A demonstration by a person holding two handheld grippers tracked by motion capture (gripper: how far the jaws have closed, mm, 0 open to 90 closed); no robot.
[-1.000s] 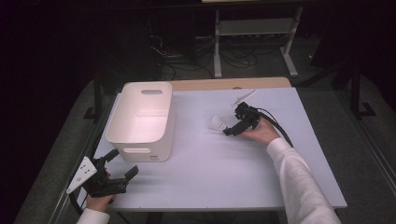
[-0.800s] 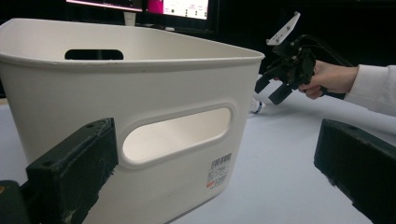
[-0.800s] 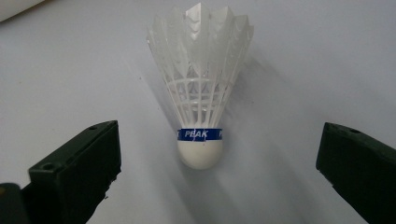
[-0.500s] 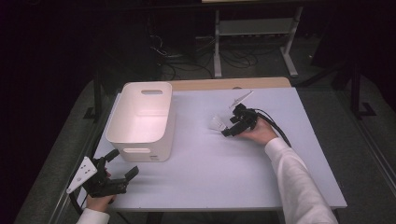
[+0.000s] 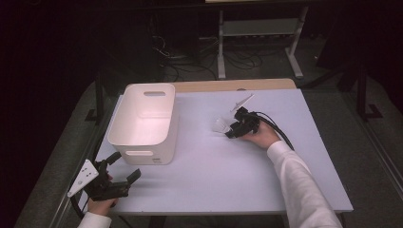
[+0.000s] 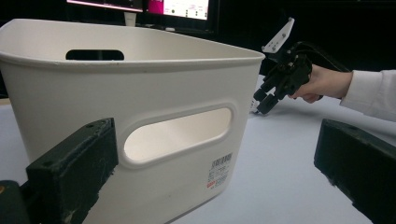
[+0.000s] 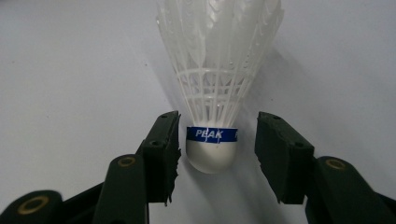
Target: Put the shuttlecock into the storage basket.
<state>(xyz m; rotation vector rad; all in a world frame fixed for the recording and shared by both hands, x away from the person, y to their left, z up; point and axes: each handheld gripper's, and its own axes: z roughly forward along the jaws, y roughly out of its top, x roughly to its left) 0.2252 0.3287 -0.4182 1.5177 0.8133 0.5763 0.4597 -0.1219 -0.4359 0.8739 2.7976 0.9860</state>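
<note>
Right gripper (image 7: 217,154) angled down — jaws just closing beside shuttlecock (image 7: 217,84).

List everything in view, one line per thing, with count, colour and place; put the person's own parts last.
shuttlecock: one, white with a blue band reading PEAK, lying on the table right of the bin, its cork between the right gripper's jaws, pads not yet touching it.
bin: one, white, with handle cut-outs, on the table's left half.
table: one, pale blue-grey top.
metal rack: one, pale, on the floor beyond the table.
left gripper: one, black, jaws open, at the near left corner facing the bin.
right gripper: one, black, jaws have just been closing around the cork.
white sleeve: one, right forearm.
</note>
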